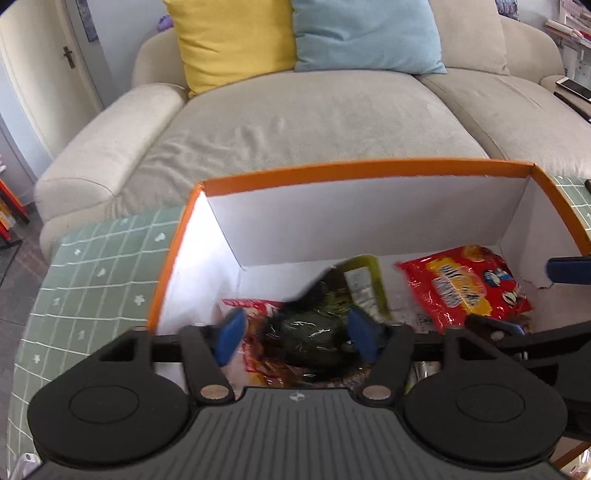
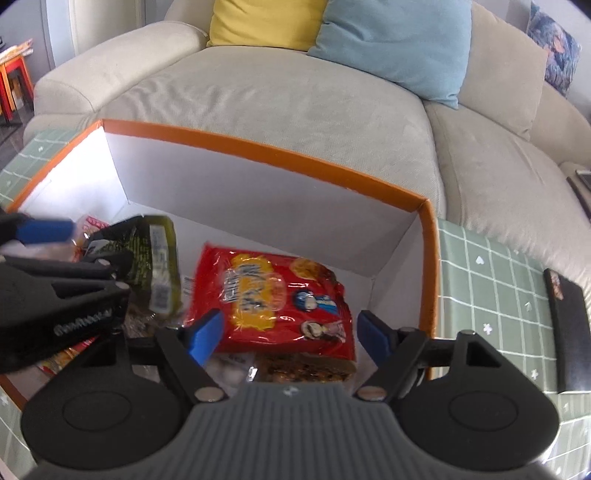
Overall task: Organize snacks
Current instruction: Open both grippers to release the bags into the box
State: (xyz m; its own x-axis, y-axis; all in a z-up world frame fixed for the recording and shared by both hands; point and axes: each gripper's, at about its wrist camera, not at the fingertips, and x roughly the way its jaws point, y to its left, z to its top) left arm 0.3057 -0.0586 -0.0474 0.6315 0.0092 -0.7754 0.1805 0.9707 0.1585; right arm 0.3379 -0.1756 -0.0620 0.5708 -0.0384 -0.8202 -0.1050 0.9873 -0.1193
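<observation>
An orange-rimmed white box (image 1: 332, 173) (image 2: 258, 147) stands on a green checked tablecloth and holds several snack packs. My left gripper (image 1: 297, 338) is inside it, open, jaws either side of a dark green snack pack (image 1: 314, 332) (image 2: 155, 258) that lies on a red-and-white pack (image 1: 251, 306). My right gripper (image 2: 291, 339) is open above a red snack bag (image 2: 280, 299) (image 1: 461, 288) at the box's right end. A brown snack bar pack (image 2: 306, 367) lies under the bag's near edge.
A beige sofa (image 1: 295, 114) with a yellow cushion (image 1: 229, 40) and a blue cushion (image 1: 365, 33) stands behind the box. A black flat object (image 2: 569, 325) lies on the tablecloth (image 2: 491, 295) to the right of the box.
</observation>
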